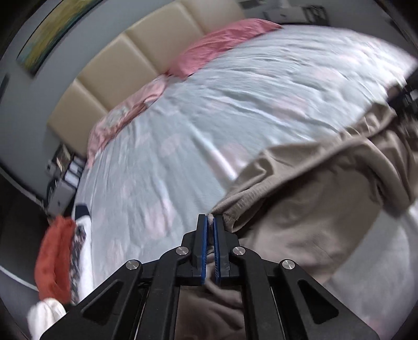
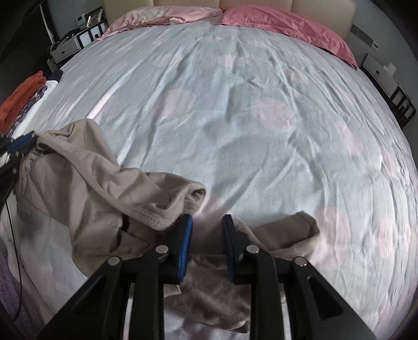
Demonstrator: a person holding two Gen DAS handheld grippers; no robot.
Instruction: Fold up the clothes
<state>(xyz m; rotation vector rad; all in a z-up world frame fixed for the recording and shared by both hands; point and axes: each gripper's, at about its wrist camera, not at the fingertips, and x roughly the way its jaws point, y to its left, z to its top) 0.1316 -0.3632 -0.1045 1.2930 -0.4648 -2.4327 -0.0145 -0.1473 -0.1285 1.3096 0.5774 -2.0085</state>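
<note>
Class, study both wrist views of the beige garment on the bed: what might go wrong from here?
1. The left gripper pinches only a thin hem of the beige garment; it may slip out.
2. The right gripper is open, holding nothing, so the bunched cloth could sag or fold crookedly.

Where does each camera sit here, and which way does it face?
Left wrist: sits on the left gripper, looking along its closed fingers, which pinch the beige garment's hem, tilted across the bed toward the headboard.
Right wrist: sits on the right gripper, looking squarely up the bed to the pink pillows; its fingers are open over the garment, and the left gripper shows at the left edge.
Shared: bed, pillows, garment, clothes pile.
</note>
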